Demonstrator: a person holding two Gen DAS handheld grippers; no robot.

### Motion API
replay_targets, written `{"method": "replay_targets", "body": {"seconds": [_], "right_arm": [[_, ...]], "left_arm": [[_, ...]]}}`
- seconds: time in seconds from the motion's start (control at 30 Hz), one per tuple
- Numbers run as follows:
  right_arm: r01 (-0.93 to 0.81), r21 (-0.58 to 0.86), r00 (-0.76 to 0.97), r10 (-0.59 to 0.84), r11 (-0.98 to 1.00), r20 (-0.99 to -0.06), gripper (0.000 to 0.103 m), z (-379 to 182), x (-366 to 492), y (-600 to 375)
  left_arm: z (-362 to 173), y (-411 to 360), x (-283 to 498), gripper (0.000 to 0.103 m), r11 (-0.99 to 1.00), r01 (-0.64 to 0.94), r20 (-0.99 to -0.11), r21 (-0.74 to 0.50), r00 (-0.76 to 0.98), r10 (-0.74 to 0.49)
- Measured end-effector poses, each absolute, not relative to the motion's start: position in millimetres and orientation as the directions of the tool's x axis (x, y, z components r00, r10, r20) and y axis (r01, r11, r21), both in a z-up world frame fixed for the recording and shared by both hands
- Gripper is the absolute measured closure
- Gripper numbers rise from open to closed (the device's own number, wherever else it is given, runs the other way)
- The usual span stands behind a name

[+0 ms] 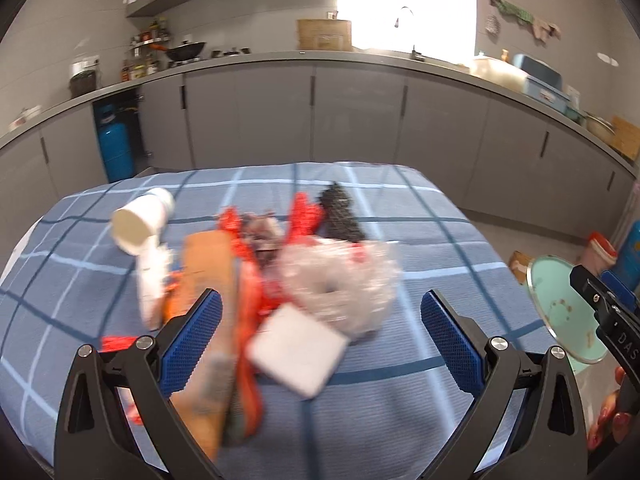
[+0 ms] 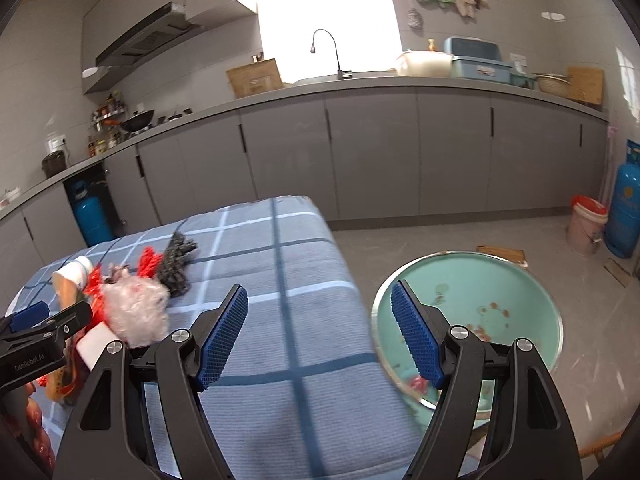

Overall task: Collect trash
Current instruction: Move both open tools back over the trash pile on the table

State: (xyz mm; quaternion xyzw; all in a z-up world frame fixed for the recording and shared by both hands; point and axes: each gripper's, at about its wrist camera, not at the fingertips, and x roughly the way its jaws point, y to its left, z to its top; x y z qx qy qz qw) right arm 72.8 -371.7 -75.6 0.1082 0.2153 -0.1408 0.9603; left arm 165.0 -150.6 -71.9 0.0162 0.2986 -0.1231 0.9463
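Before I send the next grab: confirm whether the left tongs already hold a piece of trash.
No: the left tongs stand open and hold nothing, with the trash pile lying on the blue checked cloth.

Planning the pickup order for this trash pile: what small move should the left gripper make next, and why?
Probably ease the left gripper forward and down onto the white square piece. Its jaws are open and empty, and that piece lies nearest between them, at the pile's near edge on the blue checked cloth. The green basin waits beside the table, under the open right gripper.
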Motion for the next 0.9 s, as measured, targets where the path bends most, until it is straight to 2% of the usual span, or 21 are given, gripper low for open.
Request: {"method": "replay_targets", "body": {"seconds": [0.4, 0.6, 0.77, 0.9], "right_arm": [[0.182, 0.133, 0.877, -0.1, 0.974, -0.469, 0.029, -78, 98, -298], [0.117, 0.12, 0.876, -0.045, 0.986, -0.481, 0.025, -80, 104, -264], [0.065, 0.1, 0.864, -0.006, 0.993, -0.503, 0.023, -87, 111, -236], [0.016, 0.081, 0.847, 0.03, 0.997, -0.531, 0.022, -96, 124, -216]], "left_arm": [[-82, -58, 163, 0.005, 0.993, 0.103, -0.572, -0.06, 0.811, -0.119], [-94, -25, 162, 0.005, 0.997, 0.056, -0.583, -0.048, 0.809, -0.074], [-105, 3, 163, 0.005, 0.998, 0.019, -0.597, -0.061, 0.801, -0.052], [-114, 16, 167, 0.005, 0.995, 0.03, -0.603, -0.094, 0.794, -0.081]]}}
